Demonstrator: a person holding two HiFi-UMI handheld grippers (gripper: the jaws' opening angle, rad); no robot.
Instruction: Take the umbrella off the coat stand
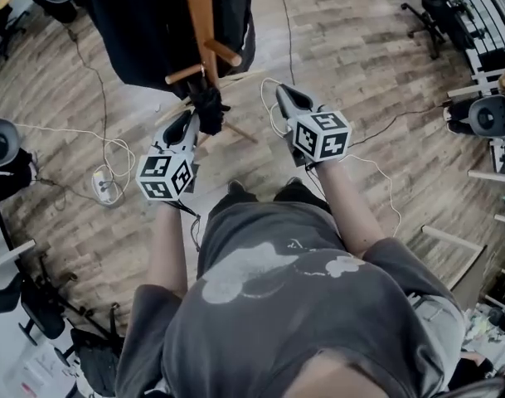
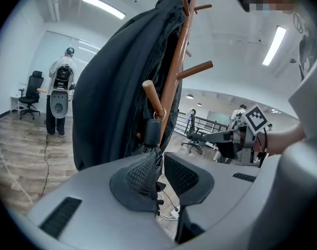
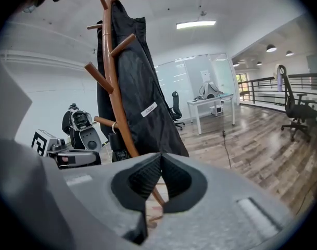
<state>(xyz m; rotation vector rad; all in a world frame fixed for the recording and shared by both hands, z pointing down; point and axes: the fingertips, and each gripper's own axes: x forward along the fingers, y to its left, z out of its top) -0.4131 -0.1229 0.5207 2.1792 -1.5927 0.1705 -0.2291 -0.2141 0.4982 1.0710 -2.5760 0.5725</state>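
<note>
Your left gripper point(image 2: 159, 160), jaws narrowly spread, flanks the black folded umbrella point(image 2: 152, 132), which hangs by its ring from the brown wooden coat stand's point(image 2: 174, 79) low peg, apparently ready to pinch. Right gripper point(image 3: 161, 160) jaws are pressed together, empty.

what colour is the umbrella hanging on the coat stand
Black; the umbrella shows best in the left gripper view, hanging from a brown peg.

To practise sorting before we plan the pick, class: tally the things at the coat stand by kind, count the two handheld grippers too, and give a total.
Coat stand: 1
Black coat: 1
Umbrella: 1
Grippers: 2 (left gripper, right gripper)
Total: 5
</note>
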